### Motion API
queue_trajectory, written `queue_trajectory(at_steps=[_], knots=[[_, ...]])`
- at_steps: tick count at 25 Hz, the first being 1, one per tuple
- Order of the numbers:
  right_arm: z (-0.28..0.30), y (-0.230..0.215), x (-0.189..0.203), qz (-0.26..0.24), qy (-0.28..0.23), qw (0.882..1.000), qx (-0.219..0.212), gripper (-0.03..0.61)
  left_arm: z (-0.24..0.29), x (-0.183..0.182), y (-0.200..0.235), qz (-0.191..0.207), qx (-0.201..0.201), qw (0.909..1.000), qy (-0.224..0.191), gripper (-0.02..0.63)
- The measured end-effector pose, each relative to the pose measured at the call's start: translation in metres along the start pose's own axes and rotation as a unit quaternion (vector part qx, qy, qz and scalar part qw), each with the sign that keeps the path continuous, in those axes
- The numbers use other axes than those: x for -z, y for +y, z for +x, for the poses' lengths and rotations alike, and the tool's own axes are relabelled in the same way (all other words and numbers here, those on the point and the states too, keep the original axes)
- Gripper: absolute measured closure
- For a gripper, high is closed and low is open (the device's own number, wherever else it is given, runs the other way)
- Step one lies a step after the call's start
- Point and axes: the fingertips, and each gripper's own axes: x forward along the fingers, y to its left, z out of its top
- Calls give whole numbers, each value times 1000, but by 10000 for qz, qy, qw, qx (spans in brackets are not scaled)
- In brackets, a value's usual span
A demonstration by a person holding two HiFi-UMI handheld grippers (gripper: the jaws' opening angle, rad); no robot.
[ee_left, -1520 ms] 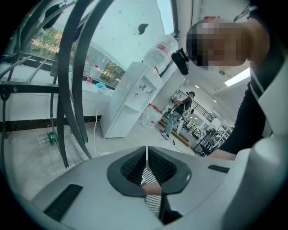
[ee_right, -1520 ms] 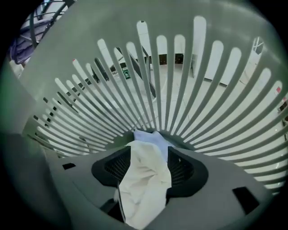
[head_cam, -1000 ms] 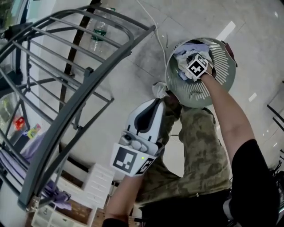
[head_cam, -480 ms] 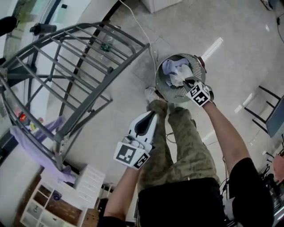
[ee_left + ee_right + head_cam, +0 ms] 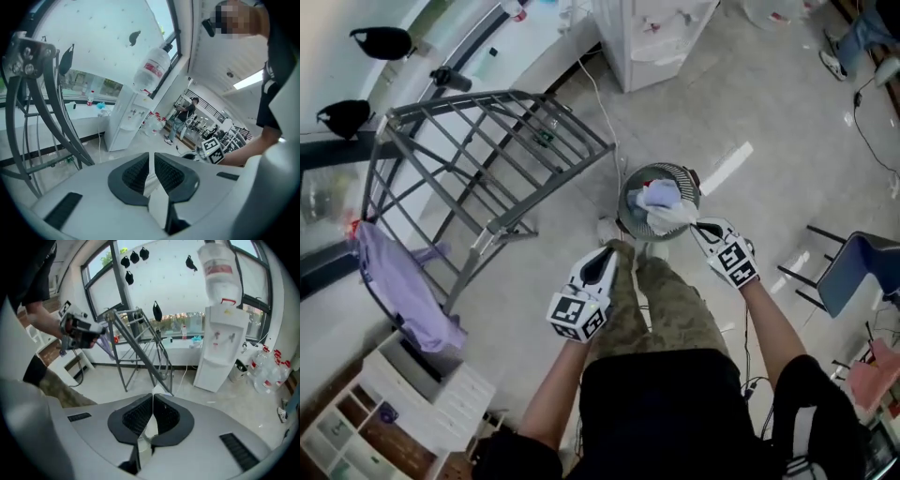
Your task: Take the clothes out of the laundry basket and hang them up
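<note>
The round laundry basket [image 5: 622,202] stands on the floor by the person's feet, with a pale blue garment [image 5: 660,194] on top of the clothes in it. My right gripper [image 5: 699,226] is raised beside the basket's right rim and is shut on a white cloth [image 5: 667,218], which trails back over the basket. In the right gripper view a tip of that cloth [image 5: 160,390] pokes out past the closed jaws [image 5: 153,398]. My left gripper [image 5: 606,254] hangs above the person's left knee, jaws shut [image 5: 151,158] with nothing in them. The grey drying rack [image 5: 492,150] stands to the left.
A purple garment [image 5: 401,295] hangs on the rack's near end. A white water dispenser [image 5: 649,28] stands beyond the basket, with a cable [image 5: 601,94] on the floor beside it. White shelves [image 5: 422,403] sit at lower left, a blue chair [image 5: 855,272] at right.
Both grippers have risen with the person. The right one came up out of the basket, pulling the white cloth with it. The left one stayed shut and empty.
</note>
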Motion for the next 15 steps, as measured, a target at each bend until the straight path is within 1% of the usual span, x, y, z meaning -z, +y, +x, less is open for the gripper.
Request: queue_trajectory(at_steps=[3,6,8,10,12,15], knots=[[-63,-1,-56,-61,-428,9991,20,575,-11,-11,-7,-4,23,10000,-11,598],[-122,5,-109,-215,-769,9968,-85,575,-22,-20,-12,-22,116,9999,6,598],[-161,10,-140,-433,-928,9947,-79,575,-27,-29,-18,-25,207,9998,-59,598],[-201,14,-172,-541,-1205,9912,-6,575,-27,-47,-24,20,318,9993,-200,598],[-240,18,-204,-472,-1570,9865,60,575,-23,-64,-30,108,415,9985,-338,598],[-299,22,-242,-24,-2174,9761,-67,575,-10,-87,-42,205,580,9970,-463,598]])
